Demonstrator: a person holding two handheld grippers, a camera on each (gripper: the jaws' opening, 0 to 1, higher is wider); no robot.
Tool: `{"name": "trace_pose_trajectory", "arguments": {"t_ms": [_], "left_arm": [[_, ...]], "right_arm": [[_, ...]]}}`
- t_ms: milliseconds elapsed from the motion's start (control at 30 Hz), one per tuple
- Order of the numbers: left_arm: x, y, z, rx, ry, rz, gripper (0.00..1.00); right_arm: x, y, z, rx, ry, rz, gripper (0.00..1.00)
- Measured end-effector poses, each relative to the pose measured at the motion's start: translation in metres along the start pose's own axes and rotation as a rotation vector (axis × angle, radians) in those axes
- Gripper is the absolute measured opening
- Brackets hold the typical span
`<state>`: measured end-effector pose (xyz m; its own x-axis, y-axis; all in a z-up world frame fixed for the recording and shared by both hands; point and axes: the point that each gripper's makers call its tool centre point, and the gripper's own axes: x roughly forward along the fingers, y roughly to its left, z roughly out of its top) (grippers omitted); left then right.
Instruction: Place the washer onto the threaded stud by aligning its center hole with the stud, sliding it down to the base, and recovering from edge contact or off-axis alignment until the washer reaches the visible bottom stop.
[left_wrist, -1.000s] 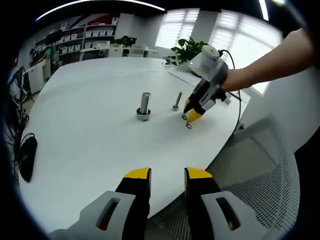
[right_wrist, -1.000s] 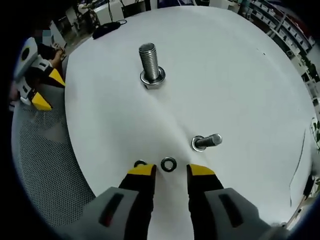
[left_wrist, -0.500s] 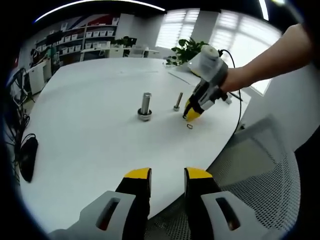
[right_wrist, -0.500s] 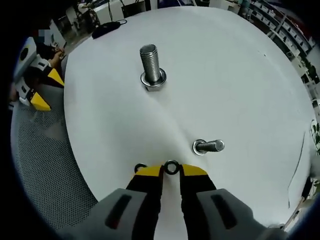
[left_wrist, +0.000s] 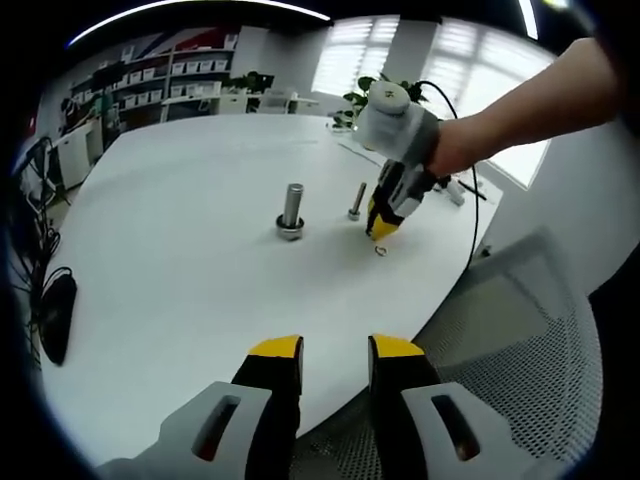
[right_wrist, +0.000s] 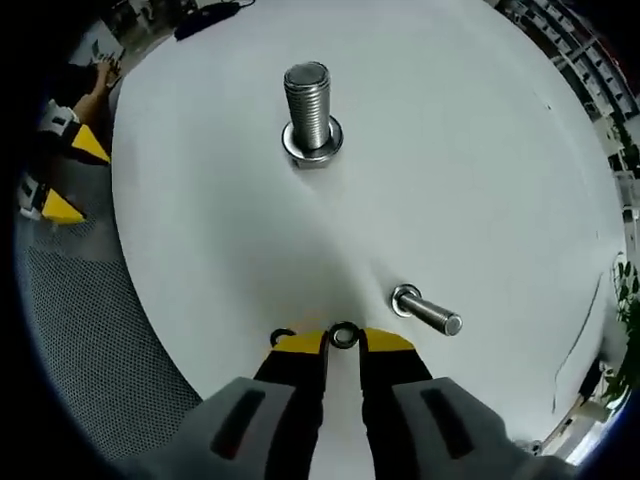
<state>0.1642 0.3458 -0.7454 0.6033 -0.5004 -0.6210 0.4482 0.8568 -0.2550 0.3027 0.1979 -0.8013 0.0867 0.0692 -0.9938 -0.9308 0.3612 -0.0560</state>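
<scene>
A large threaded stud (left_wrist: 291, 210) (right_wrist: 309, 104) stands upright on the white table (left_wrist: 180, 260) (right_wrist: 450, 150), with a ring at its base. My right gripper (right_wrist: 343, 342) (left_wrist: 382, 229) is shut on a small dark washer (right_wrist: 343, 335), pinched between its yellow tips, well short of the stud. A second washer (right_wrist: 281, 335) (left_wrist: 381, 250) lies on the table just beside the right gripper's tips. Near the table's edge my left gripper (left_wrist: 336, 350) (right_wrist: 66, 178) is open with nothing in it.
A smaller bolt (left_wrist: 355, 202) (right_wrist: 426, 310) stands beside the right gripper, between it and the table's far side. A mesh chair (left_wrist: 500, 340) (right_wrist: 90, 330) sits by the table edge. A black object (left_wrist: 53, 312) lies at the table's left.
The right gripper's jaws closed on the washer, then the gripper rose and tilted with it. The left gripper has stayed still and open.
</scene>
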Motion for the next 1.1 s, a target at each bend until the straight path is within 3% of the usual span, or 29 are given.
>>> {"name": "trace_pose_trajectory", "arguments": {"t_ms": [433, 800, 1100], "left_arm": [[0.0, 0.0, -0.001, 0.0, 0.004, 0.001, 0.24], [-0.001, -0.001, -0.001, -0.001, 0.005, 0.001, 0.24], [-0.001, -0.001, 0.0, -0.004, 0.002, 0.002, 0.24]], "right_arm": [[-0.002, 0.0, -0.003, 0.042, -0.097, -0.012, 0.15], [-0.003, 0.003, -0.013, 0.049, -0.078, 0.009, 0.14], [-0.021, -0.005, -0.017, 0.073, -0.124, 0.015, 0.14]]}}
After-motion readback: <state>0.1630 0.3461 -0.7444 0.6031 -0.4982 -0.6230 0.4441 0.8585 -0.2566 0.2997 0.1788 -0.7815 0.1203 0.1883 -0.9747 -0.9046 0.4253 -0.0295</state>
